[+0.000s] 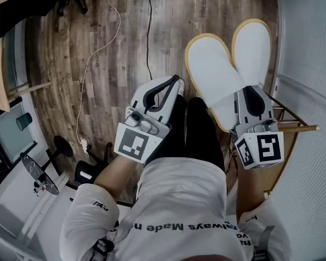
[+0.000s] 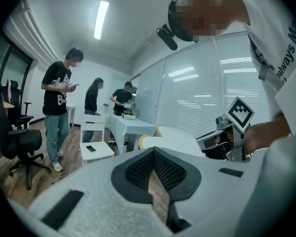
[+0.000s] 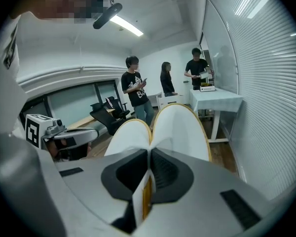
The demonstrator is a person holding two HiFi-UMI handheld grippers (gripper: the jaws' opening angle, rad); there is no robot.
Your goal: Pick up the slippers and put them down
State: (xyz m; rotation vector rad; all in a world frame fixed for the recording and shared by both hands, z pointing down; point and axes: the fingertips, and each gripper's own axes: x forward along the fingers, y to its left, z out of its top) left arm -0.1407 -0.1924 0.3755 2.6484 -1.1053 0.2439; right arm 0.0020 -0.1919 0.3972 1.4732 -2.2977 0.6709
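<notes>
Two white slippers with yellow rims, one (image 1: pixel 214 69) beside the other (image 1: pixel 254 43), hang together over the wooden floor. My right gripper (image 1: pixel 244 89) is shut on their heel ends, and in the right gripper view the pair (image 3: pixel 180 125) fans out beyond the closed jaws (image 3: pixel 149 153). At centre-left of the head view my left gripper (image 1: pixel 176 81) is shut with nothing in it. The left gripper view shows its pads (image 2: pixel 164 169) meeting at the tip, with the slippers (image 2: pixel 173 138) and right gripper (image 2: pixel 226 141) off to the right.
A wooden rack (image 1: pixel 291 125) stands below my right hand against the blinds wall (image 1: pixel 309 48). Cables (image 1: pixel 98 53) trail over the floor; a chair base (image 1: pixel 62 145) sits left. Further off are three people (image 2: pixel 56 107), a white table (image 2: pixel 130 127) and a white stool (image 2: pixel 94 149).
</notes>
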